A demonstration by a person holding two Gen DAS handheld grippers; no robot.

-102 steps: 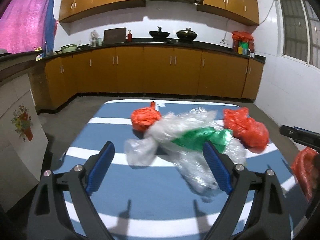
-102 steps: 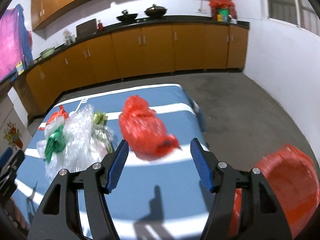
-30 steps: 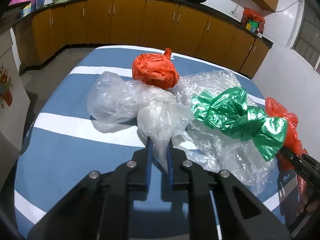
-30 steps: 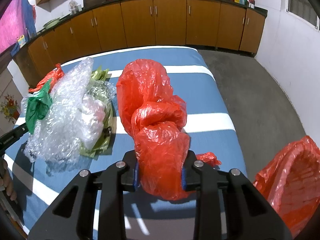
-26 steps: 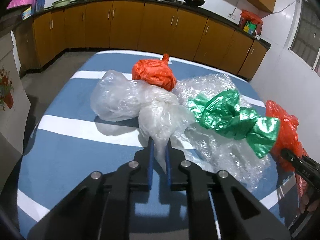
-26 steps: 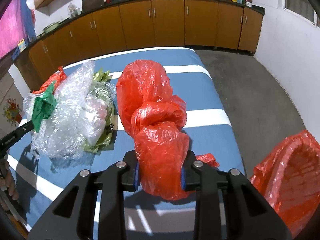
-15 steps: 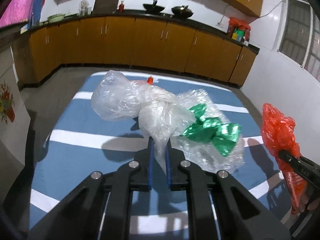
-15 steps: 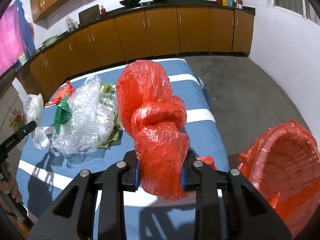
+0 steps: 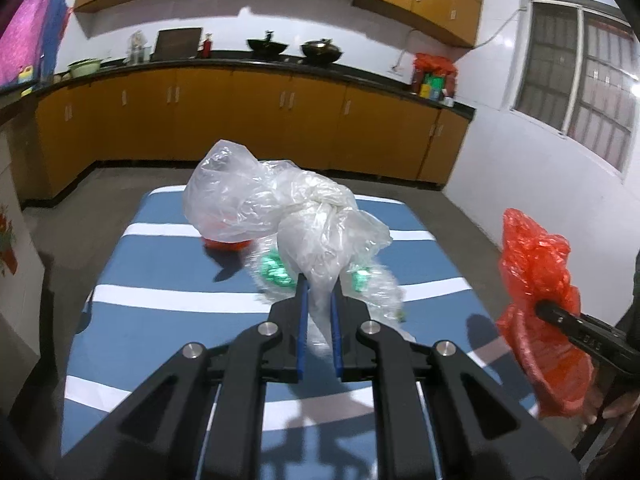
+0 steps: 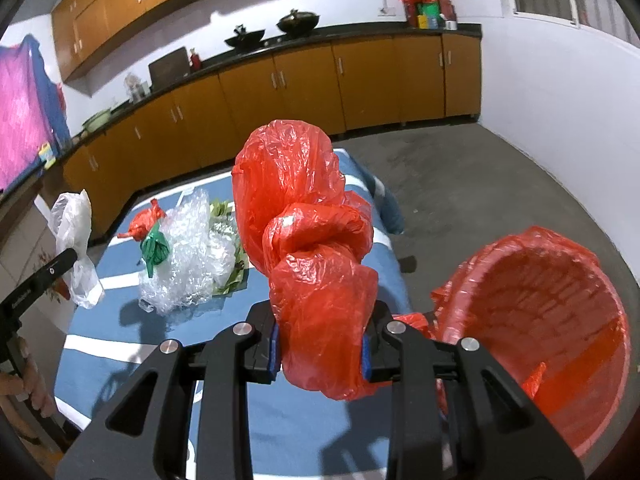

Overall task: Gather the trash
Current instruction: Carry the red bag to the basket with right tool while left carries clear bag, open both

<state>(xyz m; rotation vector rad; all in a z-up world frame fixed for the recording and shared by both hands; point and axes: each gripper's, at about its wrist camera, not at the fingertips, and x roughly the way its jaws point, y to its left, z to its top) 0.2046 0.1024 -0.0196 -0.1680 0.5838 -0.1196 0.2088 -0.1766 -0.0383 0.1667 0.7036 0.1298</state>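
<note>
Your left tongs (image 9: 319, 300) are pinched tight on the tail of the clear plastic bag (image 9: 280, 208), which hangs clear of the tabletop (image 9: 168, 320). Gripping that thin gathered end makes sense: the knotted bulk dangles ahead of the blue pads, so nothing slips out.

Below and behind it, the rest of the trash lies on the blue-and-white striped cover: a small tied red bag (image 10: 145, 220), then a mound of bubble wrap (image 10: 188, 256) with a green plastic scrap (image 10: 154, 250) resting against it. Those are yet to be collected.

Further right, your right tongs (image 10: 319, 346) are clamped around the lower lobe of the knotted red bag (image 10: 304, 232). The bag is puffy, so the pads stand apart around it, yet they press into the plastic on both sides.

At the far right sits the bin lined with red plastic (image 10: 540, 320), mouth open and just beside the tabletop's edge. Probably both bags are meant to go into it, the red one first since it is nearest.
</note>
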